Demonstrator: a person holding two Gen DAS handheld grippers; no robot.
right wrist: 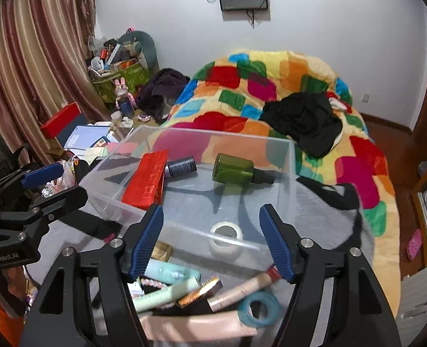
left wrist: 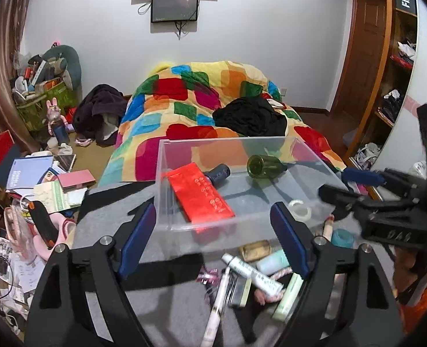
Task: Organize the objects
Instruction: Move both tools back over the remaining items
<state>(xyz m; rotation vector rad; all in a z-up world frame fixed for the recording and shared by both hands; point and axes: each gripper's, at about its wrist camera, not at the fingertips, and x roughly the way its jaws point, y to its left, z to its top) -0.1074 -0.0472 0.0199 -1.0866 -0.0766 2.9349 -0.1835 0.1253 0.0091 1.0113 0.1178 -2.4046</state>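
— What's the biggest thing in front of them?

— The clear plastic bin (right wrist: 282,173), sitting on the grey cloth (left wrist: 103,225) at the foot of the bed. Three things lie in it already: a red packet (right wrist: 148,177) leaning toward the left wall, a small dark bottle (right wrist: 181,167) beside it, and a green bottle (right wrist: 236,169) on its side, its black neck pointing right.

— And what is left to put away?

— A heap on the cloth just in front of the bin's near wall: tubes, a white pen (left wrist: 216,309), a mint bottle (right wrist: 170,271), a long beige tube (right wrist: 242,287), a teal tape ring (right wrist: 259,308) and a white tape roll (right wrist: 226,238) hard up against the bin.

— Which gripper is nearer to what?

— The right gripper (right wrist: 210,240) hangs over the right end of the heap, jaws spread wide and holding nothing. The white roll sits almost midway between its pads, slightly ahead. The beige tube lies lower, its long axis slanting across the gap, so I'd guess a turn of the wrist is needed for that one.

— And the left?

— The left gripper (left wrist: 213,240) is also wide open and empty, over the left end; the pen runs roughly along its fingers, not across.
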